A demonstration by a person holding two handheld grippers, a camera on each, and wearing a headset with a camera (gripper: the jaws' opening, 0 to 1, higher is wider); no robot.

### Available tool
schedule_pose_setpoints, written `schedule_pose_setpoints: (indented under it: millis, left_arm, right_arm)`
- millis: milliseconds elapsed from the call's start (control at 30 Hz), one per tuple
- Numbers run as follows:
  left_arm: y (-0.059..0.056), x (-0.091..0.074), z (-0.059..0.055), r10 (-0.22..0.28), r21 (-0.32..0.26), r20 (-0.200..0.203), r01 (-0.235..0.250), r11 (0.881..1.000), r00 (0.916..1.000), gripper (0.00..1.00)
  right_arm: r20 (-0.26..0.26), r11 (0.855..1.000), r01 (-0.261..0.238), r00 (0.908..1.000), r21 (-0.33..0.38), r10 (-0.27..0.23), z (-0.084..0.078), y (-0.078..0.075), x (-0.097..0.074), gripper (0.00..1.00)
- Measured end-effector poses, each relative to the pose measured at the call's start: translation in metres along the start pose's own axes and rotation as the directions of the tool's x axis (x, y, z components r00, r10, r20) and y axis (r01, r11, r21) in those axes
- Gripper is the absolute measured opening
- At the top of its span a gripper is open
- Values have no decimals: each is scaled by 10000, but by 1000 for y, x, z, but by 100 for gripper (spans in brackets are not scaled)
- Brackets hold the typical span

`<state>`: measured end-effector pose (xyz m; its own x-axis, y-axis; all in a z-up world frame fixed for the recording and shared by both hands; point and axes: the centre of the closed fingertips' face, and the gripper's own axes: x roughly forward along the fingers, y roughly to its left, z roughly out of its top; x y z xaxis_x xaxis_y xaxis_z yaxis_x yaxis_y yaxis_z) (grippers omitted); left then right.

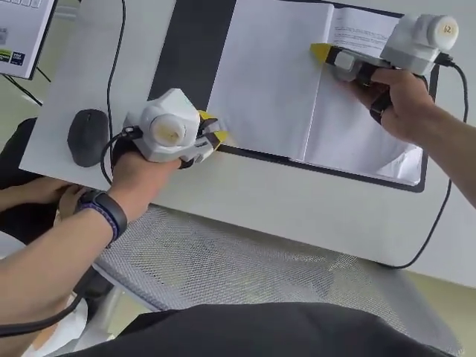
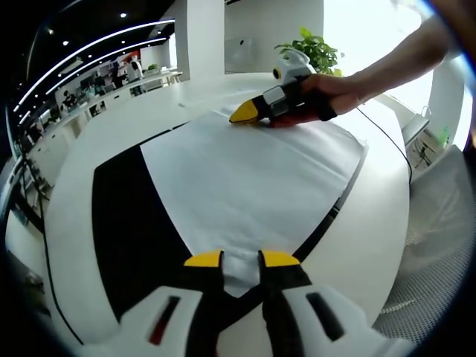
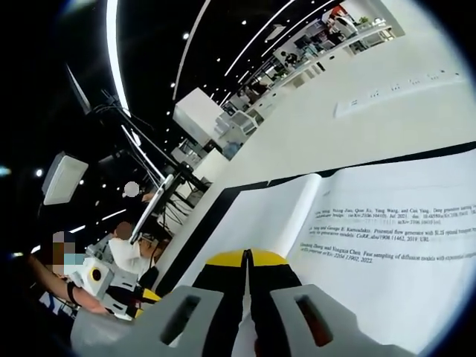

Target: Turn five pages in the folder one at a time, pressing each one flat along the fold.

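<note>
The folder (image 1: 190, 52) lies open on the white table, its black cover showing left of a blank white page (image 1: 268, 74). A printed page (image 1: 357, 126) lies right of the fold (image 1: 316, 104). My left gripper (image 1: 216, 134) rests at the blank page's near left corner. It is open, and the page's corner (image 2: 236, 266) lies between its yellow tips (image 2: 202, 259). My right gripper (image 1: 320, 53) is shut, with its yellow tips on the paper at the far end of the fold, where blank page (image 3: 253, 216) meets printed page (image 3: 394, 223). The left gripper view shows the right gripper (image 2: 242, 113) across the page.
A black mouse (image 1: 88, 136) sits left of the folder, with a monitor (image 1: 22, 33) at the far left. A cable runs along the table's left side. A grey mesh chair (image 1: 245, 260) stands below the table's near edge. A plant (image 2: 312, 46) stands far off.
</note>
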<state>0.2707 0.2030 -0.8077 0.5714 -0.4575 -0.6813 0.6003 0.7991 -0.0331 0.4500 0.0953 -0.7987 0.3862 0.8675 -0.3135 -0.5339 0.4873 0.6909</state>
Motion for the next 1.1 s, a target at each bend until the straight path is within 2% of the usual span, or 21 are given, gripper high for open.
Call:
schedule_pose_setpoints:
  millis: [133,333,533,667,867,1100]
  left_arm:
    - [1,0,0,11,-20,8,-11,10000,10000,17]
    - [2,0,-1,8,-62,13,-8,10000,10000,16]
    - [2,0,-1,11,-128,63,-10,9999,10000,17]
    - [1,0,-1,4,-115,61,-3,9999,10000,17]
    - [1,0,-1,-17,-141,82,18,9999,10000,17]
    - [1,0,-1,-23,-139,73,24,9999,10000,17]
  right_arm:
    - [178,9997,155,9997,168,-158,8,-8,5,0]
    - [893,9946,450,9946,936,-534,30,-24,15,0]
    - [1768,9802,603,9797,1884,-943,48,-38,20,0]
    - [2125,9707,728,9694,2292,-1229,58,-47,23,0]
    - [2349,9636,830,9612,2540,-1447,64,-52,25,0]
    - [2238,9705,764,9661,2287,-1288,63,-51,24,0]
